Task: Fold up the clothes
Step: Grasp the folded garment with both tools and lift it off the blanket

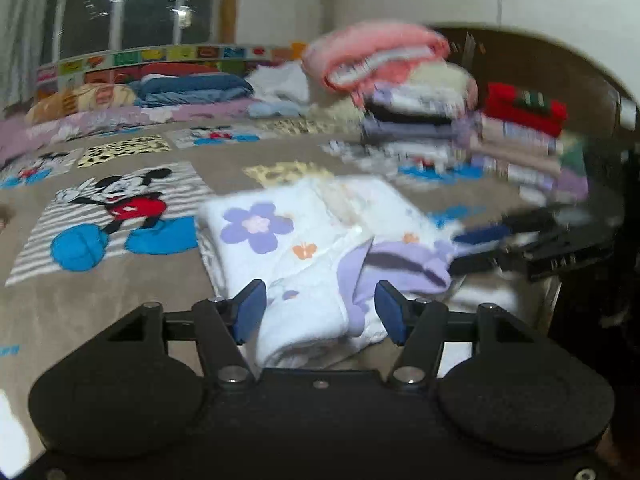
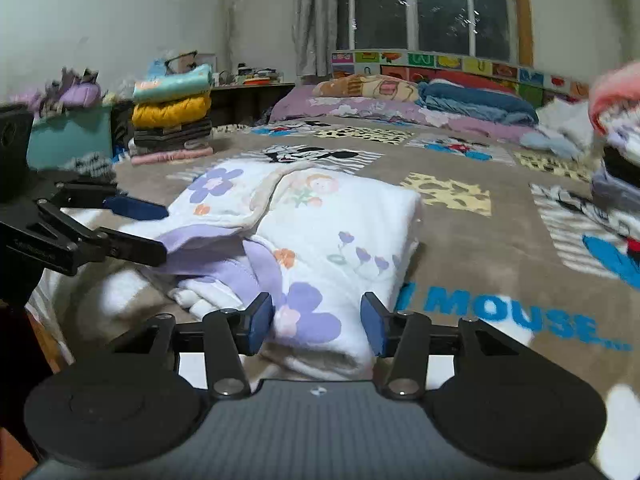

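Right wrist view — cartoon-print blanket (image 2: 480, 240), dark window (image 2: 440, 12) beyond.

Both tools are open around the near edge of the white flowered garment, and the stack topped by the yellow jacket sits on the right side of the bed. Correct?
Not quite. The right wrist view shows the stack with the yellow jacket on the left. Both tools, left and right, are open at the flowered garment.

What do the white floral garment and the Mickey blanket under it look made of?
White floral garment: looks like thick, soft fleece or plush knit, matte, with rounded bulky folds.
Mickey blanket: seems a short-pile plush or flannel, with a fuzzy printed surface. Neither is certain from sight alone.
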The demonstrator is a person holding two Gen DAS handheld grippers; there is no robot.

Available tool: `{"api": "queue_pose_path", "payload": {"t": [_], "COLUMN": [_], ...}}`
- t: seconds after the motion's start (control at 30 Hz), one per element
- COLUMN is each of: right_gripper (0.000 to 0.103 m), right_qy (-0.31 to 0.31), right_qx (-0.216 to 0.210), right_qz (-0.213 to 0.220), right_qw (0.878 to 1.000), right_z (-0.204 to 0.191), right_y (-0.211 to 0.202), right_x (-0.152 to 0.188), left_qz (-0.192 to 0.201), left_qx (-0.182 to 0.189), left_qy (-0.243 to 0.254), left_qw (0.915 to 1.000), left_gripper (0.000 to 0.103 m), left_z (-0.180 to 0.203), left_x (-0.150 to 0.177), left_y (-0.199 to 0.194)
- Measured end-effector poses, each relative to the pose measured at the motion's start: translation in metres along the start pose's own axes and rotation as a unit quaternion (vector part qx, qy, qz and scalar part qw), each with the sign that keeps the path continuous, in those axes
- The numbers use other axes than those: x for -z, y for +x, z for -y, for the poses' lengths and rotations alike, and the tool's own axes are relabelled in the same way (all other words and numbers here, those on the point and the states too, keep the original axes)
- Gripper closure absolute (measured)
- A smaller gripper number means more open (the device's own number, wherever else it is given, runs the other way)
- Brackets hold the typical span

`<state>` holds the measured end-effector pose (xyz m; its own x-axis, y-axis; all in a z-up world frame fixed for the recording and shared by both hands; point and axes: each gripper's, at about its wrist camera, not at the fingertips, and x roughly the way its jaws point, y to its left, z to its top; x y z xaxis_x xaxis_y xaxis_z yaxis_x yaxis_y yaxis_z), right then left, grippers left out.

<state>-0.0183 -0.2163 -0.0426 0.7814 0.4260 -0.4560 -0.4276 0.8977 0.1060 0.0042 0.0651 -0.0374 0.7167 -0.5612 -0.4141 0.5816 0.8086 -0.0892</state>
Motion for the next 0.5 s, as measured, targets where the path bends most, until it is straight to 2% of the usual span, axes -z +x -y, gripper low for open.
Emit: {"api": "queue_pose_path", "payload": {"t": [0.1, 0.17, 0.27, 0.37, 0.5], "right_gripper": [0.053, 0.053, 0.051, 0.047, 0.044], "right_qy": [0.043, 0.070, 0.129, 0.211, 0.268], "right_qx": [-0.013, -0.021, -0.027, -0.036, -0.042], "right_qz": [0.007, 0.014, 0.046, 0.076, 0.072], "right_qw": [0.999, 0.997, 0.990, 0.974, 0.960], "right_z": [0.009, 0.015, 0.030, 0.052, 0.070], "right_y": [-0.020, -0.034, -0.048, -0.051, -0.032], "right_x": [-0.001, -0.001, -0.001, 0.001, 0.005], "left_qz": [0.023, 0.038, 0.053, 0.049, 0.025], "left_qx": [-0.006, -0.016, -0.015, -0.012, -0.004], "left_qy": [-0.051, -0.100, -0.195, -0.263, -0.326], "left_qw": [0.9984, 0.9941, 0.9793, 0.9635, 0.9449], "left_gripper": [0.043, 0.042, 0.037, 0.033, 0.031], "left_z": [-0.012, -0.025, -0.046, -0.061, -0.073], "left_x": [-0.003, -0.006, -0.006, -0.003, 0.002], "left_y": [-0.013, -0.017, -0.018, -0.012, 0.005]}}
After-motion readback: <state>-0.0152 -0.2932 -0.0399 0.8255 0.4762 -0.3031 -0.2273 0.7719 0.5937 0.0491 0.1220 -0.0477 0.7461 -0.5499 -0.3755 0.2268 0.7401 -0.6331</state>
